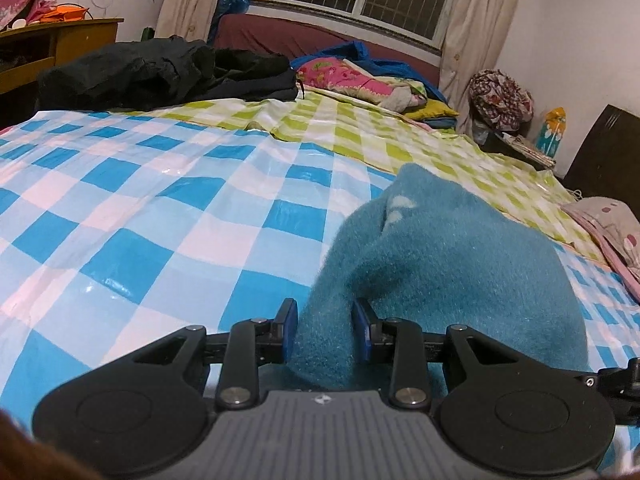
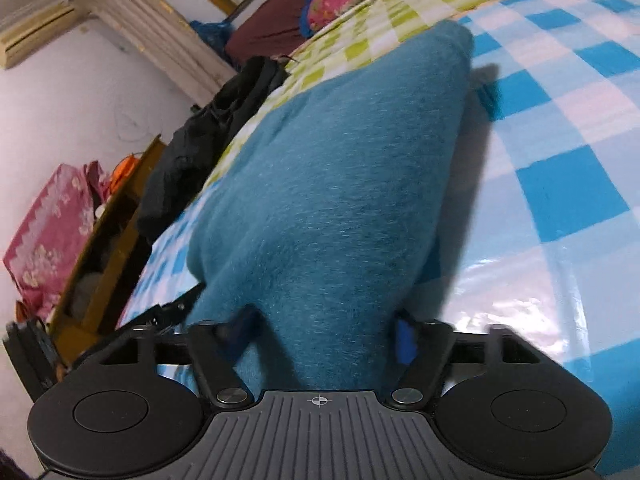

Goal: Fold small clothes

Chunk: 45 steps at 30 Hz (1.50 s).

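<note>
Left gripper (image 1: 325, 326) clamped on a bunched edge of the fuzzy teal garment (image 1: 440, 264), right gripper (image 2: 322, 330) straddling another part, grip unclear, cloth lifted partly off the blue checked sheet (image 1: 140, 200).

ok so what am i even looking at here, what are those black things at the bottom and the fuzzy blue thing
Those black parts are two hand-held grippers, one in each of a person's hands, each carrying a wide-angle camera that looks along its fingers. One picture comes from the left gripper, the other from the right gripper. The fuzzy thing is a small teal garment on a bed covered with a blue checked sheet. Both grippers have the garment between their fingers; the left clearly pinches a bunch of it. Dark clothes lie further back.
</note>
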Tool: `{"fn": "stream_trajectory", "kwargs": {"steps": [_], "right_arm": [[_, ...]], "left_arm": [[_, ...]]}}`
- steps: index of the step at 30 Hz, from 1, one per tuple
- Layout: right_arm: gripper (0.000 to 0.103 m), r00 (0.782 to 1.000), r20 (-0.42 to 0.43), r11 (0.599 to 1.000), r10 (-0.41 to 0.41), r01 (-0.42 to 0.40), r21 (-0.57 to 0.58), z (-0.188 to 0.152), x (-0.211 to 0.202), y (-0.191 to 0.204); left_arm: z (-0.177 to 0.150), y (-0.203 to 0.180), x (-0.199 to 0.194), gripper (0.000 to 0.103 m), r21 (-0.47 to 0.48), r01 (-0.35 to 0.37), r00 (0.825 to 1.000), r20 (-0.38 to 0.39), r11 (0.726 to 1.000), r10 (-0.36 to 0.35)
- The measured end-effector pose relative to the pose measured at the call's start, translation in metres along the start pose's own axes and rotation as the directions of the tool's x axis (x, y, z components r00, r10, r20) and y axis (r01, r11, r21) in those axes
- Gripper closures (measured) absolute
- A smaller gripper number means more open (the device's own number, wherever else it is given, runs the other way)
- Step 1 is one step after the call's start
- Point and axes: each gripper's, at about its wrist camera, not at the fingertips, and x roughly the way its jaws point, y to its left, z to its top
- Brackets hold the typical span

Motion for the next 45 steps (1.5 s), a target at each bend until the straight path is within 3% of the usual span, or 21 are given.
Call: {"fn": "stream_trajectory", "kwargs": {"steps": [2,4,15,18,22,25,28,32,37,42,45], "right_arm": [[0.067,0.999,-0.027,1.0,0.019,-0.018,0.013,0.006,-0.01,-0.009],[0.069,0.999,-0.035,1.0,-0.01,0.009,-0.02,0.009,-0.022,-0.011],[0.069,0.983,-0.097,0.978,-0.157,0.142,-0.151,-0.013,-0.103,-0.032],[0.066,0.975,-0.1,0.965,-0.196,0.174,-0.194,-0.021,-0.115,-0.027],[0.064,0.969,0.006,0.933,-0.246,0.239,-0.268,-0.027,-0.134,-0.006],[0.064,0.975,0.079,0.922,-0.21,0.224,-0.315,-0.029,-0.143,0.012],[0.064,0.986,0.083,0.925,-0.141,0.162,-0.342,-0.027,-0.132,0.03],[0.067,0.992,0.056,0.914,-0.113,0.125,-0.386,-0.032,-0.093,0.046],[0.069,0.999,-0.007,0.92,-0.045,0.039,-0.39,-0.042,-0.067,0.054],[0.069,0.998,-0.033,0.895,-0.061,0.04,-0.444,-0.049,-0.039,0.063],[0.069,0.996,-0.049,0.875,-0.071,0.039,-0.482,-0.05,-0.027,0.07]], "left_arm": [[-0.004,-0.004,-0.005,0.064,-0.013,0.01,1.0,-0.016,1.0,-0.01],[-0.012,-0.011,-0.014,0.064,-0.019,0.027,0.999,-0.03,0.999,-0.028],[-0.087,-0.064,-0.08,0.066,-0.049,0.138,0.982,-0.127,0.989,-0.143],[-0.087,-0.071,-0.089,0.065,-0.026,0.132,0.983,-0.123,0.991,-0.134],[-0.074,-0.069,-0.097,0.066,-0.03,0.116,0.987,-0.11,0.993,-0.119],[-0.065,-0.072,-0.109,0.067,0.005,0.097,0.994,-0.058,0.995,-0.096],[-0.048,-0.082,-0.106,0.067,0.045,0.094,0.996,-0.001,0.995,-0.094],[-0.019,-0.099,-0.083,0.067,0.1,0.111,0.992,0.056,0.989,-0.117],[-0.002,-0.111,-0.037,0.067,0.163,0.091,0.995,0.024,0.982,-0.096],[-0.012,-0.105,-0.013,0.067,0.25,0.013,1.0,-0.007,0.968,-0.011],[-0.017,-0.094,-0.009,0.066,0.22,-0.009,1.0,-0.007,0.975,0.011]]}}
